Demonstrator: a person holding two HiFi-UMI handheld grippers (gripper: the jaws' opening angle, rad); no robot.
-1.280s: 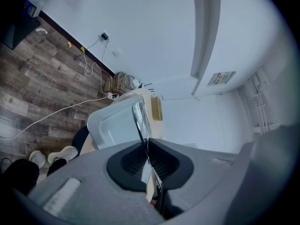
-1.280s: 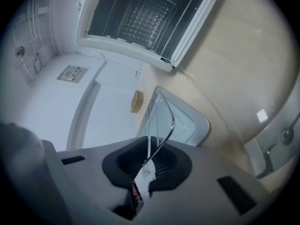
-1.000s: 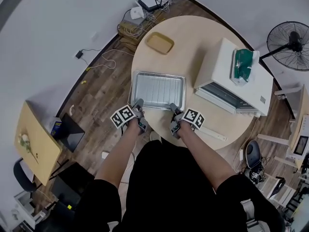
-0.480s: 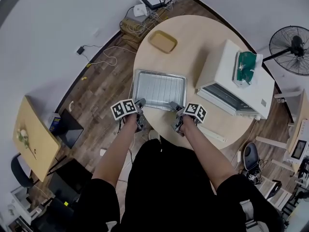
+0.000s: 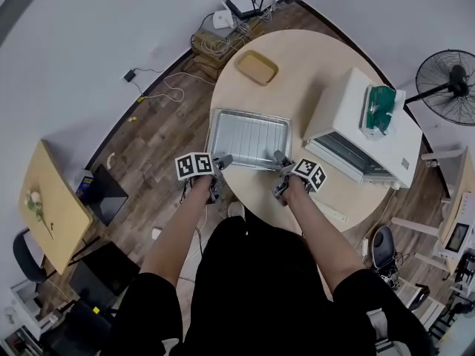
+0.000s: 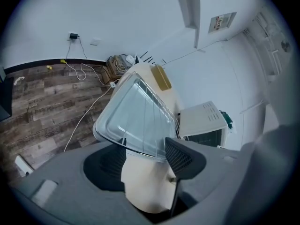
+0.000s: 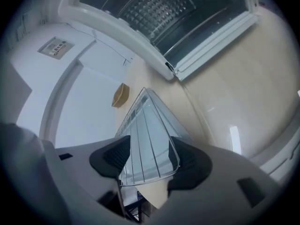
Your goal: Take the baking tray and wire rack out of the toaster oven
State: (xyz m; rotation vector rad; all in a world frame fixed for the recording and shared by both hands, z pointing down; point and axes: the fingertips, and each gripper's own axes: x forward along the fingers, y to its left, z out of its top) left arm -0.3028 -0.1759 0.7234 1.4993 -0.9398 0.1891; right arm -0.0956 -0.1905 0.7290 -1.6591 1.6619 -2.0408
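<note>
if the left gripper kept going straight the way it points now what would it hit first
Probably the near rim of the baking tray, right at the tips of the left gripper. Its jaws have just been opening, pads clear of the rim between them.

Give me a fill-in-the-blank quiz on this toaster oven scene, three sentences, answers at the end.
1. The baking tray, with the wire rack in it, lies on the round ____.
2. The toaster oven has its door standing ____.
3. On top of the toaster oven sits a ____ object.
Answers: table; open; green.
</note>
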